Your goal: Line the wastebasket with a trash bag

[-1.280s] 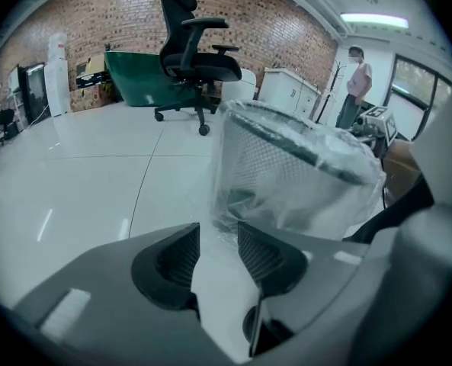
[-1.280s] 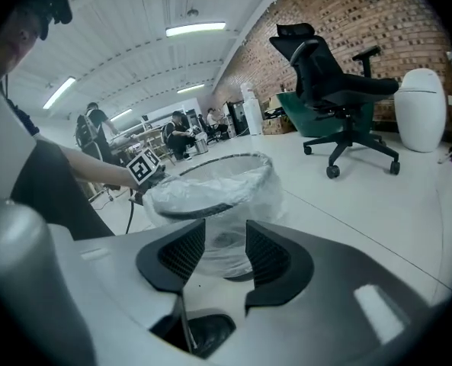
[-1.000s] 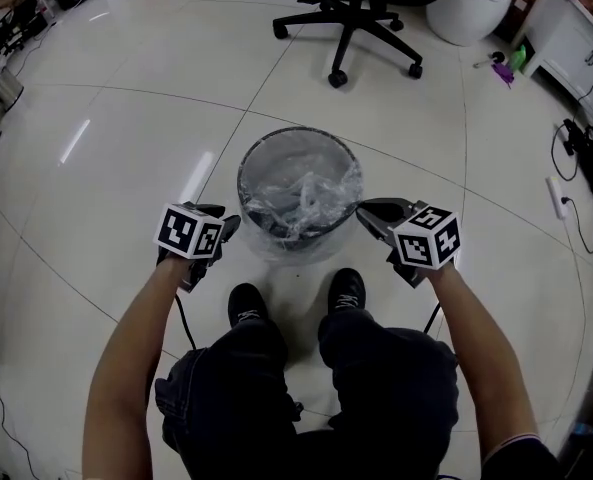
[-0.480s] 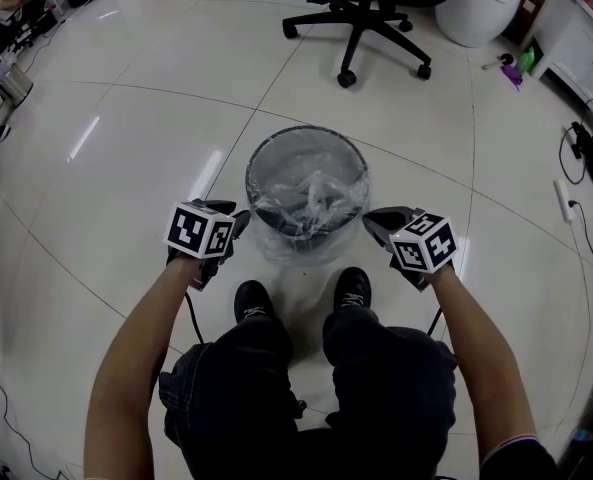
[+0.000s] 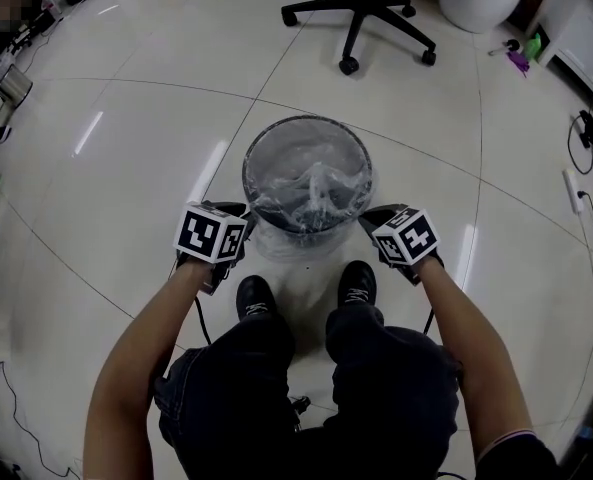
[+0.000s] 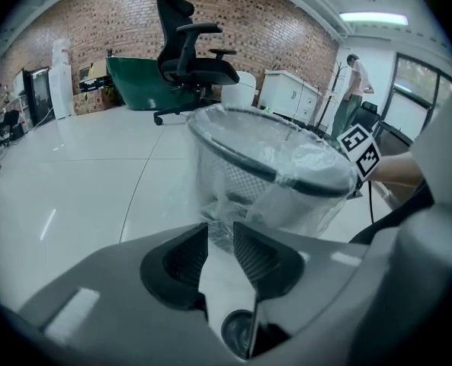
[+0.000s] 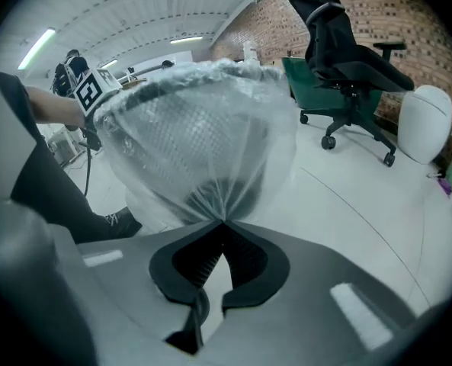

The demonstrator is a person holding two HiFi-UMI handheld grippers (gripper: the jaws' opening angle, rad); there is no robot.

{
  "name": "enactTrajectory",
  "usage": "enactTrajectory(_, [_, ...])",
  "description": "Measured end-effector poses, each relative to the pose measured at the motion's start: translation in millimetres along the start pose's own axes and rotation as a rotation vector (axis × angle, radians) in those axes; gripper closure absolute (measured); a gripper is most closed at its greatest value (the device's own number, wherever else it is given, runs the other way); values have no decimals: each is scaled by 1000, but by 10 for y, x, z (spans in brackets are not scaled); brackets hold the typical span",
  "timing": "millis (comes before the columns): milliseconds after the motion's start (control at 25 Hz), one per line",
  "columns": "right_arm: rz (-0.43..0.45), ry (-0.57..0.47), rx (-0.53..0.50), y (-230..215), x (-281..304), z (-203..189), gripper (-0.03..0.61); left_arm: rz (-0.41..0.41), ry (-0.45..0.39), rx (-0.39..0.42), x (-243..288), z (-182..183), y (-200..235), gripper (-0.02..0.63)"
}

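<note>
Wide open floor (image 5: 126,158) lies on the left. The left gripper (image 6: 220,233) has just been closing its jaws; they stand a bit apart, with bag film at their tips. The mesh wastebasket (image 5: 306,120) stands in the middle, with a clear, crinkly trash bag (image 5: 311,183) over its rim. The right gripper (image 7: 222,224) pinches the bag tight.

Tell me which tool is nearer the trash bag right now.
Right. The right tool is shut on the trash bag, outside the wastebasket on its right side. The left tool, jaws just closing, stands open at the left side, film at its tips, unpinched.
</note>
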State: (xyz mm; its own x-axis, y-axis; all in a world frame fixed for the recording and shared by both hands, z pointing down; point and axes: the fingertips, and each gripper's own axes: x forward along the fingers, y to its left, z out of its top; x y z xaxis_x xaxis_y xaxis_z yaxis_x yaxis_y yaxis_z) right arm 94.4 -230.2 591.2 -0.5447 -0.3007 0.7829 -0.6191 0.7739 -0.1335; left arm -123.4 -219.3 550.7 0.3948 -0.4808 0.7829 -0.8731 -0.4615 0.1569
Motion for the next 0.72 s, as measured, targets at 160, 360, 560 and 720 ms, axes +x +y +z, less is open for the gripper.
enactTrajectory(160, [3, 23, 23, -26, 145, -123, 577, -14, 14, -10, 72, -59, -6, 497])
enactTrajectory(360, [-9, 52, 23, -69, 288, -277, 577, -20, 49, -22, 203, -213, -9, 496])
enactTrajectory(560, [-2, 38, 49, -129, 355, -362, 557, -29, 65, -27, 314, -282, -37, 497])
enactTrajectory(720, [4, -1, 83, -162, 221, -341, 488, -22, 58, -19, 272, -282, -38, 495])
